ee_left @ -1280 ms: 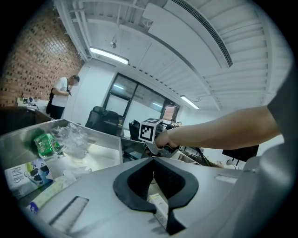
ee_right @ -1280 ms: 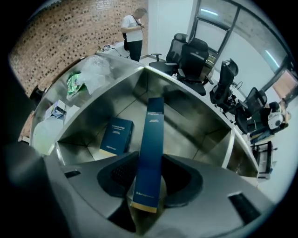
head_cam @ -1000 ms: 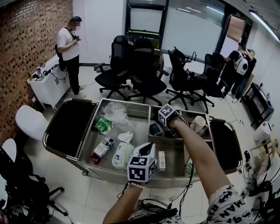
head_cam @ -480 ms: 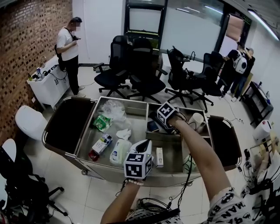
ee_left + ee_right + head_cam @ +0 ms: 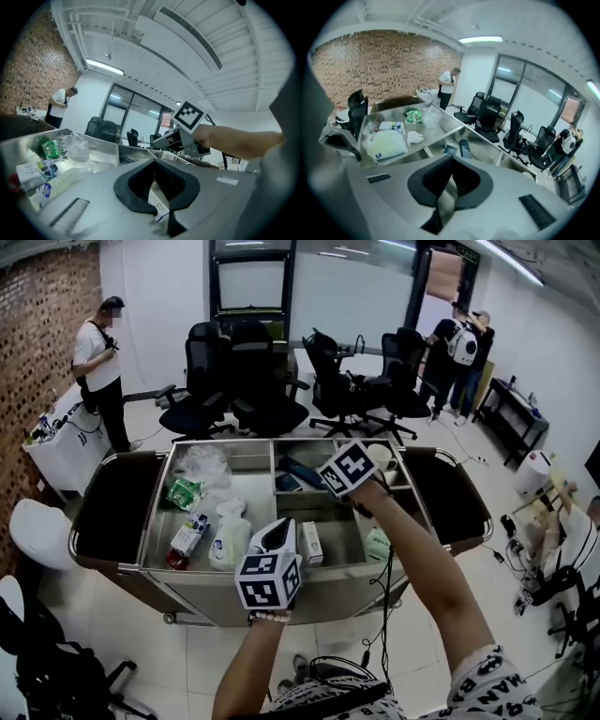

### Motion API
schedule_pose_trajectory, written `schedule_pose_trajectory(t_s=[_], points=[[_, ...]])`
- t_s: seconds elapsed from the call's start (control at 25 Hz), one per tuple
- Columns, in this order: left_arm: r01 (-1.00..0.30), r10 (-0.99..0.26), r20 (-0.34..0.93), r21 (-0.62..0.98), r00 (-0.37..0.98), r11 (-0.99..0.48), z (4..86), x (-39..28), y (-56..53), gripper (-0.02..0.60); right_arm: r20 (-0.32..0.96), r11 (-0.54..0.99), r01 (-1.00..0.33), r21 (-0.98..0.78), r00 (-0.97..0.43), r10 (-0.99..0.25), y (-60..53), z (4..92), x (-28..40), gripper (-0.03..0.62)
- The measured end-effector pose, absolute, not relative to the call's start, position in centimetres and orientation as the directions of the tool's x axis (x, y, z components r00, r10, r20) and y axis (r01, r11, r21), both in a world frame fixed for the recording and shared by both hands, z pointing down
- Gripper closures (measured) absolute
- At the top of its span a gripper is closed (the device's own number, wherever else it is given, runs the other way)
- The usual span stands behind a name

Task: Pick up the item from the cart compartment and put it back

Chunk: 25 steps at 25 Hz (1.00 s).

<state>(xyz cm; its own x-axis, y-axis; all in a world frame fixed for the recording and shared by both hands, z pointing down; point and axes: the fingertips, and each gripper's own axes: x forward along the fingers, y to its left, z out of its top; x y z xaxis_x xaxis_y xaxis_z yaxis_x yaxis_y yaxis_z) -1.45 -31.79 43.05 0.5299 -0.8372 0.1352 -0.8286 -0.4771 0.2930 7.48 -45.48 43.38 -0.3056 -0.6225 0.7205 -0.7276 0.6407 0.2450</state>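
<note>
Dark box (image 5: pixel 463 148) in the cart's (image 5: pixel 156 512) far compartment, apart, just ahead of the clenched, empty right claw (image 5: pixel 450 164).

Stainless steel cart (image 5: pixel 216 592), top split into compartments. Back-middle compartment holds two dark items. Small dark-blue flat box (image 5: pixel 288 483) lies flat on the compartment floor. Just beside it is a longer dark flat pack (image 5: pixel 302 472), also flat, angled toward the back wall. Neither is in my right hand-held gripper (image 5: pixel 450 159), whose jaws are closed on nothing above them.
</note>
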Motion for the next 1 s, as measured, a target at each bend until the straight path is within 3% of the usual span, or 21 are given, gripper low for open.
schedule_pose_trajectory(t_s=[0.24,0.48,1.0], points=[[-0.822,-0.843,0.096,0.304,0.530,-0.482,43.2,-1.6,-27.2,0.581,0.507,0.617,-0.771,0.158,-0.473,-0.721,-35.1,39.0,7.6,0.594],[-0.826,-0.850,0.100,0.317,0.517,-0.465,44.4,-1.8,-23.0,0.581,0.339,0.581,-0.814,0.019,-0.541,-0.770,-25.9,39.1,9.9,0.594],[-0.856,-0.854,0.163,0.267,0.493,-0.443,47.9,2.2,-16.2,0.581,0.303,0.544,-0.823,-0.163,-0.567,-0.766,-14.0,47.6,13.9,0.594]])
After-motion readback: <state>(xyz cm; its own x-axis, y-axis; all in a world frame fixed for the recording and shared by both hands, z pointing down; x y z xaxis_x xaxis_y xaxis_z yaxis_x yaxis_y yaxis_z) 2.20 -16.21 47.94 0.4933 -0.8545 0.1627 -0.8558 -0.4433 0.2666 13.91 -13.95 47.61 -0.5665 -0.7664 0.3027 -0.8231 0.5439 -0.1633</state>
